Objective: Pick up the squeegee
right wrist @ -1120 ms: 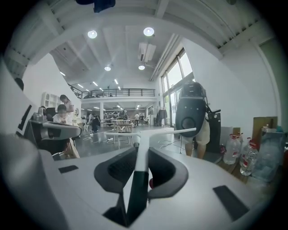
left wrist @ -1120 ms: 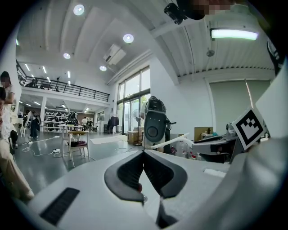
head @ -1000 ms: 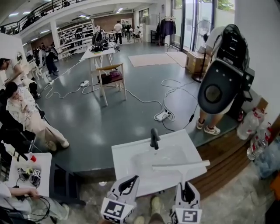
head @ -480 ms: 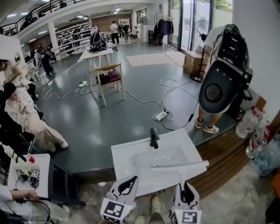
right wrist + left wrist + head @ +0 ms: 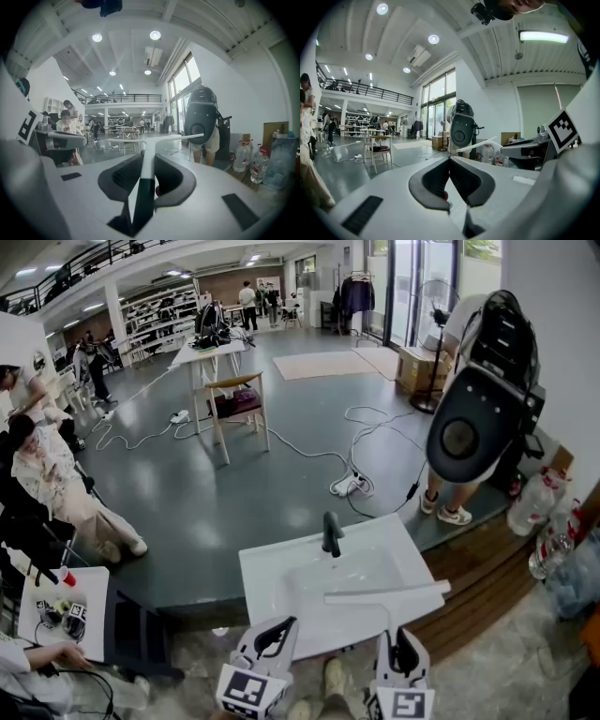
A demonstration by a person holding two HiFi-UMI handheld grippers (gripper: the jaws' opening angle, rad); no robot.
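The squeegee [image 5: 385, 594] has a long pale blade across the top and a white handle that turns dark lower down. It hangs over the front right part of the white sink [image 5: 272, 582]. My right gripper [image 5: 401, 651] is shut on its handle. In the right gripper view the handle [image 5: 147, 164] runs up between the pads to the blade [image 5: 159, 138]. My left gripper [image 5: 273, 637] sits beside it at the lower middle, shut with nothing in it. The left gripper view shows its pads meeting at the tip [image 5: 449, 160] and the blade [image 5: 482, 144] off to the right.
A black faucet [image 5: 331, 533] stands at the sink's far rim. A large black-and-white machine [image 5: 480, 413] rises at the right, with a person's legs behind it. Water bottles [image 5: 536, 505] stand on the wooden ledge. People sit at the left, and a small white table [image 5: 56, 613] stands nearby.
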